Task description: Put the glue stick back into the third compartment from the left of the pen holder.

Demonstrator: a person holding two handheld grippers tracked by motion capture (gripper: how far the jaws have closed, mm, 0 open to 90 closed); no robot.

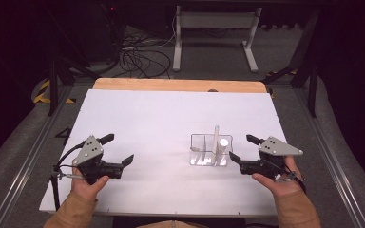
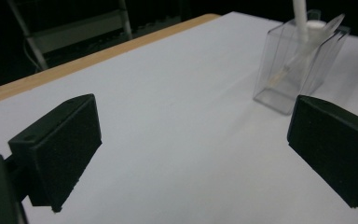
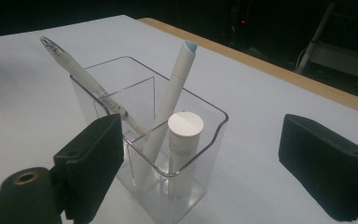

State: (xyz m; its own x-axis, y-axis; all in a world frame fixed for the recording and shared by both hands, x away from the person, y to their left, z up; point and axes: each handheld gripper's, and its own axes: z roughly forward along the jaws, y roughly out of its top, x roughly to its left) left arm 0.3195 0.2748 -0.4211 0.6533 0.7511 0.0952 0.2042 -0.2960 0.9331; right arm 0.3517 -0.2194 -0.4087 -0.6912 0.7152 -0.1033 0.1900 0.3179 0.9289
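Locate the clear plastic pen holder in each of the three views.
High view: the clear plastic pen holder stands right of centre on the white table cover, near the right gripper.
Left gripper view: upper right, beyond the jaws.
Right gripper view: centre, between the jaws.
Shared landmark: the short white capped tube inside it.

Clear pen holder (image 1: 210, 151) upright, three pens (image 3: 175, 88) inside.

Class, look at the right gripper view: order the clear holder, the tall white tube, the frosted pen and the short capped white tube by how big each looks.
1. Clear holder, largest.
2. Tall white tube.
3. Frosted pen; close to the tall tube in length but thinner, so their order is unsure.
4. Short capped white tube, smallest; its lower part is blurred behind the holder's wall.
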